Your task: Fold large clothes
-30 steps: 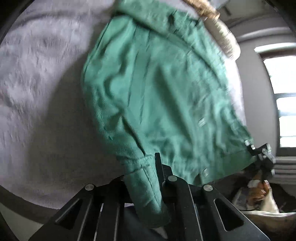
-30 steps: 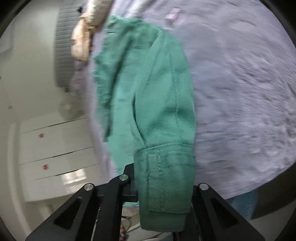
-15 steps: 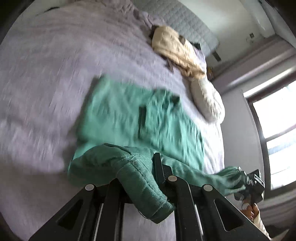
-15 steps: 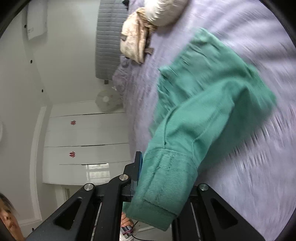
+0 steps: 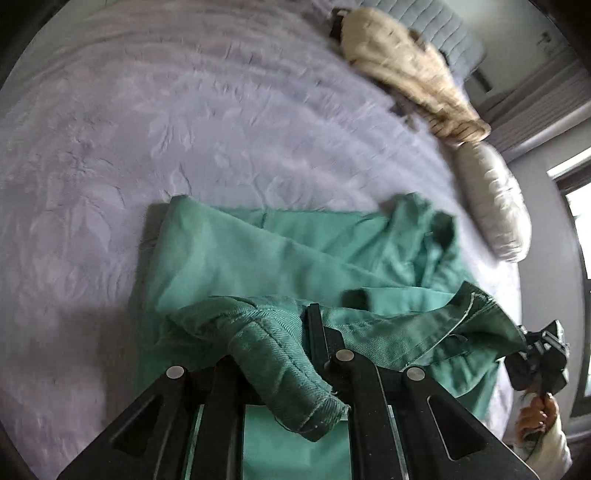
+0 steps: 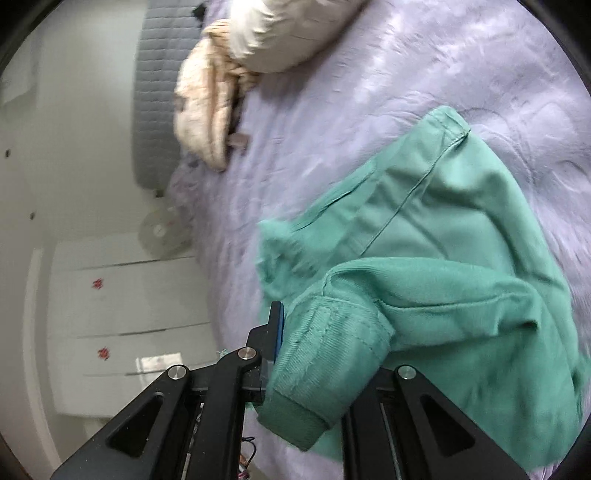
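A green jacket (image 5: pixel 258 254) lies on the lilac bedspread (image 5: pixel 147 122), its lower half doubled back over the rest. My left gripper (image 5: pixel 280 354) is shut on one ribbed corner of the hem, which droops over its fingers. In the right wrist view the same green jacket (image 6: pixel 443 229) spreads to the right, and my right gripper (image 6: pixel 325 354) is shut on the other hem corner. The right gripper (image 5: pixel 539 354) also shows in the left wrist view, at the jacket's far right edge, held by a person's hand (image 5: pixel 535 413).
A beige coat (image 5: pixel 406 66) and a white puffy garment (image 5: pixel 491 206) lie near the grey headboard (image 5: pixel 443 26). The same beige coat (image 6: pixel 207 103) and white garment (image 6: pixel 288 33) sit top left in the right view. White cabinets (image 6: pixel 122 317) and a fan (image 6: pixel 162 232) stand beyond the bed.
Both grippers have swept the hanging jacket over the bed and laid it down, carrying the hem across so that the lower part now folds over the rest. Both grips are unchanged.
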Demonstrator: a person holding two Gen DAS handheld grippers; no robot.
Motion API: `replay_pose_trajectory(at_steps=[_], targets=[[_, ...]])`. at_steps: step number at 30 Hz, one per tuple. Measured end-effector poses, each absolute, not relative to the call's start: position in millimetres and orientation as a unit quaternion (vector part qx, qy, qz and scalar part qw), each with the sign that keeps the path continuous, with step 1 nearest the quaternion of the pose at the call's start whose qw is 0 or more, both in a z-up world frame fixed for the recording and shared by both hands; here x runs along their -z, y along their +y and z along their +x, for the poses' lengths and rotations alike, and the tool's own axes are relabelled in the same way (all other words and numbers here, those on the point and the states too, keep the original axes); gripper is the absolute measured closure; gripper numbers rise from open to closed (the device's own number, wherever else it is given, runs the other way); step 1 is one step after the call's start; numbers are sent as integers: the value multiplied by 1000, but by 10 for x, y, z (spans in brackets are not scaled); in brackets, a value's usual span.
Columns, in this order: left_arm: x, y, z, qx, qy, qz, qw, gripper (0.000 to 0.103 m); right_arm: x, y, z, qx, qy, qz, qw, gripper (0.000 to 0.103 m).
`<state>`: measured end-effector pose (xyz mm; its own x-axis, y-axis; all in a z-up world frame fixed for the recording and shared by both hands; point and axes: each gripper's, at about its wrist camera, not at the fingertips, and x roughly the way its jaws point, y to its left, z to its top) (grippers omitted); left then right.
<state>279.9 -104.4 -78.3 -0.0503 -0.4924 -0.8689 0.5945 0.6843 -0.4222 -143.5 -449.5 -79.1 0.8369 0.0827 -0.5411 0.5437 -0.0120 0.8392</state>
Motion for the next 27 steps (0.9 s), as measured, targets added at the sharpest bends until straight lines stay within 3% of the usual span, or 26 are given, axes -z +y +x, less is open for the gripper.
replay_pose_trajectory(at_steps=[1,3,4,5,8,9,10,12,17,20,21,23,24,27], targets=[[852,-1081,2827,387,615,48,686,83,864,-4521,-1410,180,227,693,660,93],[905,-1113,2878,370,620,61,689,58,990,-4584,-1369,191,227,701,648,92],[876,-1101,2898,364,612,64,699,36,1030,-4608,-1356,192,227,705,643,90],[805,-1064,2904,361,601,65,711,24,1055,-4630,-1349,193,229,709,638,90],[521,-941,2933,374,568,58,731,16,1016,-4660,-1355,188,234,713,634,82],[427,-906,2953,374,559,60,738,16,991,-4677,-1353,189,235,710,636,68],[353,-883,2973,370,550,66,746,16,924,-4689,-1380,191,232,704,644,41],[245,-845,3014,360,529,80,764,16,722,-4729,-1443,202,216,679,672,21],[397,-884,3037,335,531,103,771,17,337,-4814,-1435,281,301,557,721,21],[628,-1016,2922,331,547,109,761,17,417,-4796,-1277,303,376,489,726,23],[696,-1053,2882,327,549,114,761,17,476,-4777,-1218,311,399,468,724,28],[827,-1119,2796,323,552,124,759,17,607,-4756,-1141,321,439,435,718,87],[883,-1146,2754,319,554,131,758,17,669,-4728,-1116,327,460,417,713,98],[993,-1175,2677,314,546,151,762,17,678,-4692,-1179,350,460,375,725,98]])
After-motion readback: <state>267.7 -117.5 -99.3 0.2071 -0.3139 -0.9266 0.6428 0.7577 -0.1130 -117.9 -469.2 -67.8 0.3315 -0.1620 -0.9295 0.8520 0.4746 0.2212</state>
